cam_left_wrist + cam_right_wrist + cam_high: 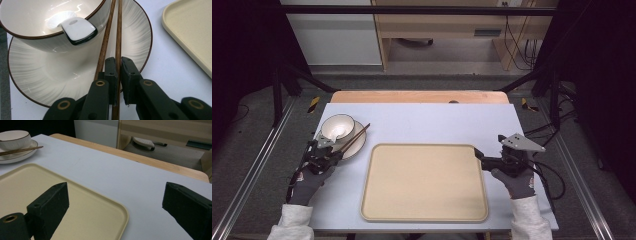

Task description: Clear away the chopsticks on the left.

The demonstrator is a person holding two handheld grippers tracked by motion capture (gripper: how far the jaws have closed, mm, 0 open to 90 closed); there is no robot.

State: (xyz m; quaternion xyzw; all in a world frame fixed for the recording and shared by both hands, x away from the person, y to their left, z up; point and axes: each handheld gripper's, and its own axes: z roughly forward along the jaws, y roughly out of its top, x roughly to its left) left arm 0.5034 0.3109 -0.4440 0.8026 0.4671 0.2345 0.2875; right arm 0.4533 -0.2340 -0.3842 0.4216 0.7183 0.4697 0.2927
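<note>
A white bowl (337, 125) with a brown rim stands on a white plate (356, 146) at the table's left. A white spoon (77, 30) rests in the bowl, its handle over the rim. Two brown chopsticks (117, 32) lie across the plate beside the bowl. My left gripper (118, 66) is at the plate's near edge, its jaws shut on one chopstick, while the other chopstick runs just under the left jaw. My right gripper (115, 188) stands wide open over the right edge of the beige tray (424, 182), holding nothing.
The tray lies in the middle of the pale table (432, 122), with bare surface beyond it. A wooden strip (419, 96) borders the far edge. Black frame posts (277, 90) and floor cables (557, 180) flank the table.
</note>
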